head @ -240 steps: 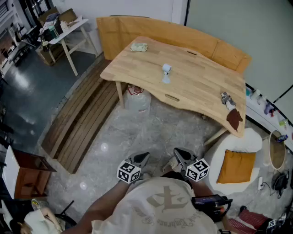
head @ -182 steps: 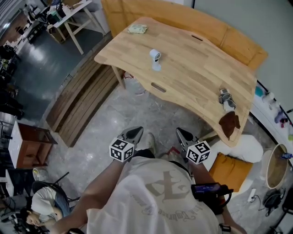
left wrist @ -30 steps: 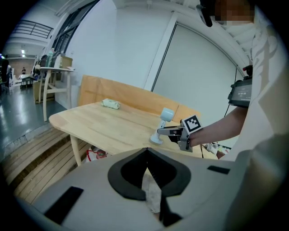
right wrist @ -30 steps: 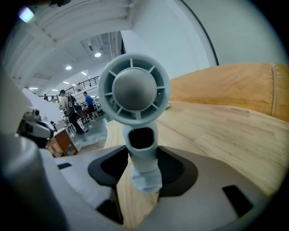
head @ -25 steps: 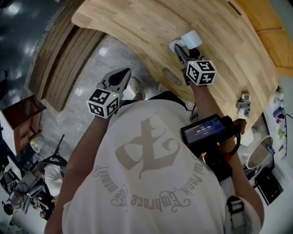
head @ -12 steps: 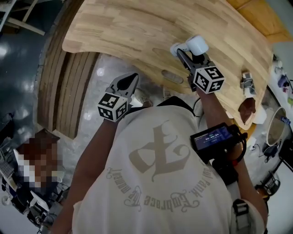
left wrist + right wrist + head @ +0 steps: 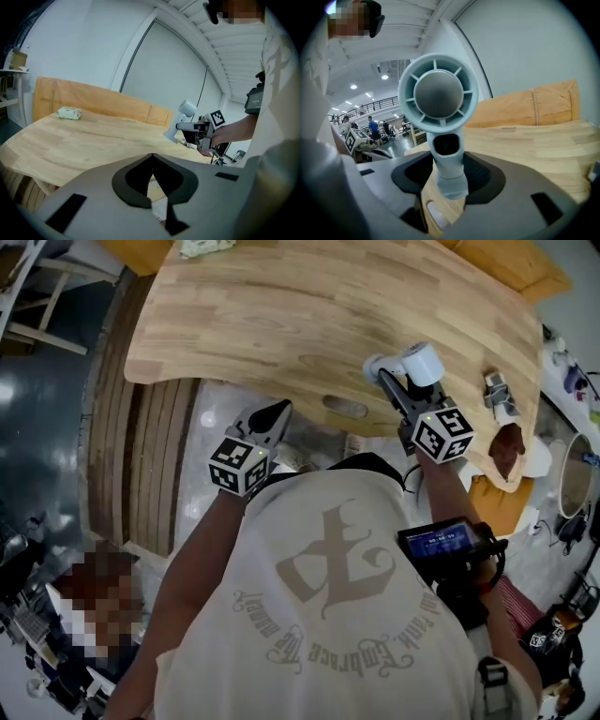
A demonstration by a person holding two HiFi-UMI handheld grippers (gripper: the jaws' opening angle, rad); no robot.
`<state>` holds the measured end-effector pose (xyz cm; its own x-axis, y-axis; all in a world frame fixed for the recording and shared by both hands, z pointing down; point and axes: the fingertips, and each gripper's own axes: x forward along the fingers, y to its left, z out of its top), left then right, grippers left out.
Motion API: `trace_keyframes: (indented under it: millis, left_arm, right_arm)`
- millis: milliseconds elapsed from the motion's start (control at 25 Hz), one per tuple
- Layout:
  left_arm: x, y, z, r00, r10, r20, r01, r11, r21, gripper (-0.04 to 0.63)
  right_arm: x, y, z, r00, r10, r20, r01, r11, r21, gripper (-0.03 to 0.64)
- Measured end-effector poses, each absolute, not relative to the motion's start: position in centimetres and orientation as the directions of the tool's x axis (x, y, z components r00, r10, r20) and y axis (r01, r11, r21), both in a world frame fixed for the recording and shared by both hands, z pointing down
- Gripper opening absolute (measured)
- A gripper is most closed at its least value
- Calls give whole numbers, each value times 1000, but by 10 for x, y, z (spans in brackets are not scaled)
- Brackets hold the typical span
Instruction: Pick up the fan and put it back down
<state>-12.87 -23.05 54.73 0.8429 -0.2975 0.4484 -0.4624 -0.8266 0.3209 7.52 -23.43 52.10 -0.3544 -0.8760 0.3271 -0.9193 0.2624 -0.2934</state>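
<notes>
Fan (image 7: 438, 93) looks like light, rigid plastic, top-heavy on a smooth stem, so I'd grip low on that stem. My right gripper (image 7: 449, 174) pinches it there, at the table's (image 7: 281, 315) near edge. Left gripper (image 7: 152, 157) hangs empty, jaws together.

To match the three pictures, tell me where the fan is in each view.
Head view: fan upper right, in the right gripper.
Left gripper view: fan right of centre, held by that gripper.
Right gripper view: fan at centre, stem between the jaws.
Shared landmark: the wooden table.
</notes>
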Motion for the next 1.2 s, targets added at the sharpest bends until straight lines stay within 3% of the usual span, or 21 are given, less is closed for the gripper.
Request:
trace_keyframes:
  millis: [1200]
  left_arm:
    - [-32,-225,547,829,-284,482,-465,-829,310,11]
  right_arm:
    - [152,-223,503,-382,-884,268,-905,299,-303,212]
